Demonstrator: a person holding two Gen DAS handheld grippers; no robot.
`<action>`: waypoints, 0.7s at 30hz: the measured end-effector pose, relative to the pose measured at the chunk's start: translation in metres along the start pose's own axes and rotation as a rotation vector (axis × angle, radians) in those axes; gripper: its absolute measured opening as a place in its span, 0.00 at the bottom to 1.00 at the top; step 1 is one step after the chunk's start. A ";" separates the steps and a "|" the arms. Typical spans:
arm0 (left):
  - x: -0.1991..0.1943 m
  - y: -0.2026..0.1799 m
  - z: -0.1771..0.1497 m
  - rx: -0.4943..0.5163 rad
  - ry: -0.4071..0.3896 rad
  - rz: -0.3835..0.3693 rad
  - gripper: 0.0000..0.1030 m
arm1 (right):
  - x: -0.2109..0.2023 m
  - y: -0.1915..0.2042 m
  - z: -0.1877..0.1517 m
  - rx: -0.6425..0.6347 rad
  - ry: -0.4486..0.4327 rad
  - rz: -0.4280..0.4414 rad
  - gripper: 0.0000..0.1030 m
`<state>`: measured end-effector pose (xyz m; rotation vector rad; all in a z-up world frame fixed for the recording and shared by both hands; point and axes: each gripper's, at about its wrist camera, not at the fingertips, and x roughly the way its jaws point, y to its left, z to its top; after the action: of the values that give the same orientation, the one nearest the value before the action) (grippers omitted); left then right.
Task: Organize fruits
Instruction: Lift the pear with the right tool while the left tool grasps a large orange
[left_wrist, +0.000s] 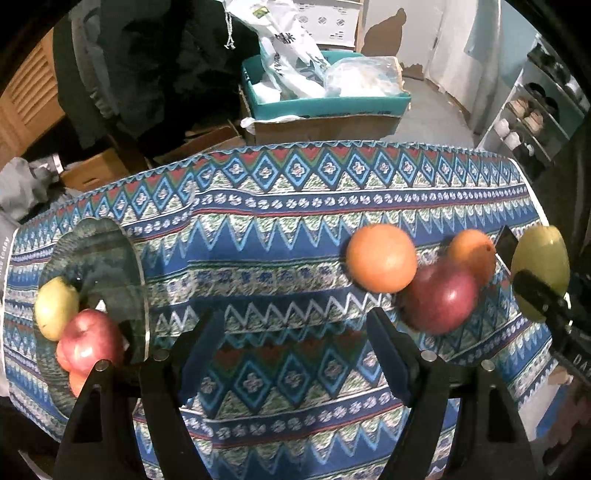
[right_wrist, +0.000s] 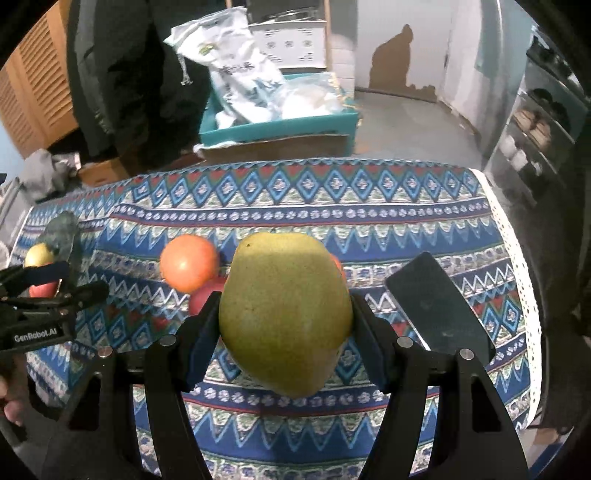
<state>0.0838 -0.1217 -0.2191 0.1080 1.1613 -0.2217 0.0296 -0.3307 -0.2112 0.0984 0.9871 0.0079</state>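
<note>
My right gripper (right_wrist: 284, 314) is shut on a green-yellow pear (right_wrist: 286, 314) and holds it above the patterned tablecloth; the pear also shows at the right edge of the left wrist view (left_wrist: 541, 269). My left gripper (left_wrist: 295, 332) is open and empty over the cloth. A glass bowl (left_wrist: 92, 288) at the left holds a yellow pear (left_wrist: 55, 306) and a red apple (left_wrist: 92, 341). On the cloth lie an orange (left_wrist: 382, 256), a second orange (left_wrist: 472, 254) and a dark red apple (left_wrist: 439, 299).
A black phone (right_wrist: 439, 306) lies on the cloth to the right of the held pear. Behind the table stand a teal box with bags (left_wrist: 325, 88) and cardboard boxes. A shoe rack (left_wrist: 532, 118) stands at the far right.
</note>
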 end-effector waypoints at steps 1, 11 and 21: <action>0.001 -0.002 0.002 -0.005 0.000 -0.002 0.78 | 0.001 -0.003 0.001 0.003 -0.003 -0.003 0.66; 0.022 -0.027 0.021 -0.043 0.026 -0.013 0.78 | 0.010 -0.016 0.006 0.025 -0.013 -0.021 0.66; 0.052 -0.049 0.033 -0.047 0.059 -0.019 0.85 | 0.019 -0.027 0.010 0.034 -0.007 -0.032 0.66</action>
<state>0.1221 -0.1819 -0.2517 0.0624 1.2255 -0.2087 0.0474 -0.3577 -0.2243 0.1135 0.9824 -0.0384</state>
